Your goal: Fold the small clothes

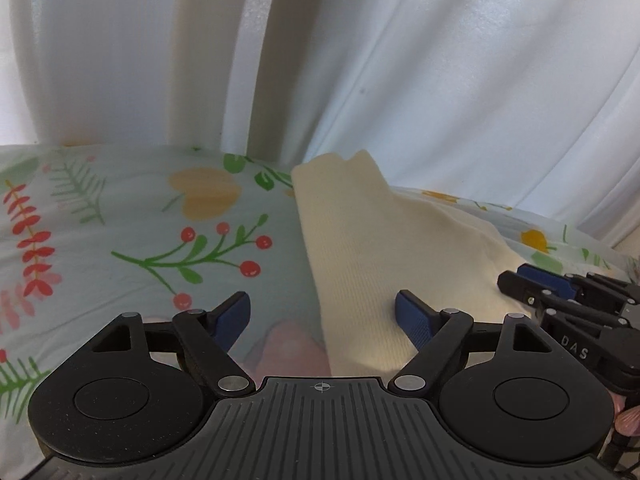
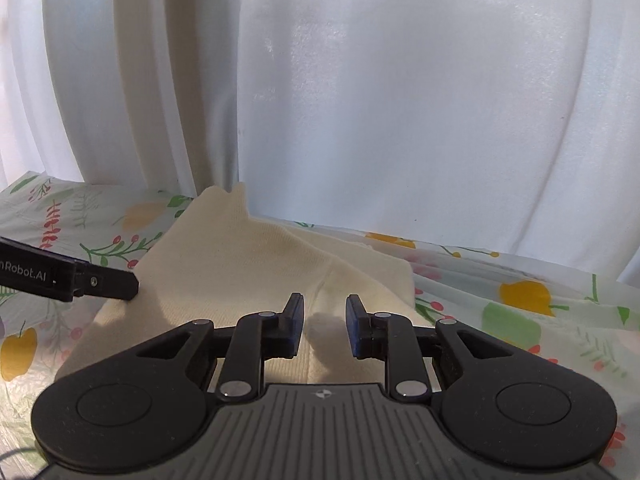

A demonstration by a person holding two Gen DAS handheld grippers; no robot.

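Note:
A cream knitted garment (image 1: 380, 240) lies partly folded on the floral sheet (image 1: 120, 220), with a pointed corner sticking up at its far end. My left gripper (image 1: 322, 304) is open wide and straddles the garment's left edge, one pad over the sheet, the other over the cloth. In the right wrist view the garment (image 2: 240, 264) fills the middle. My right gripper (image 2: 324, 304) hovers over its near part with a narrow gap between the pads and nothing pinched. A left finger (image 2: 120, 280) reaches in over the cloth's left side. The right gripper's fingers (image 1: 520, 280) show at the right edge.
A white curtain (image 2: 400, 120) hangs close behind the bed along the far edge. The floral sheet (image 2: 520, 312) spreads out wrinkled to the right of the garment and flatter to its left.

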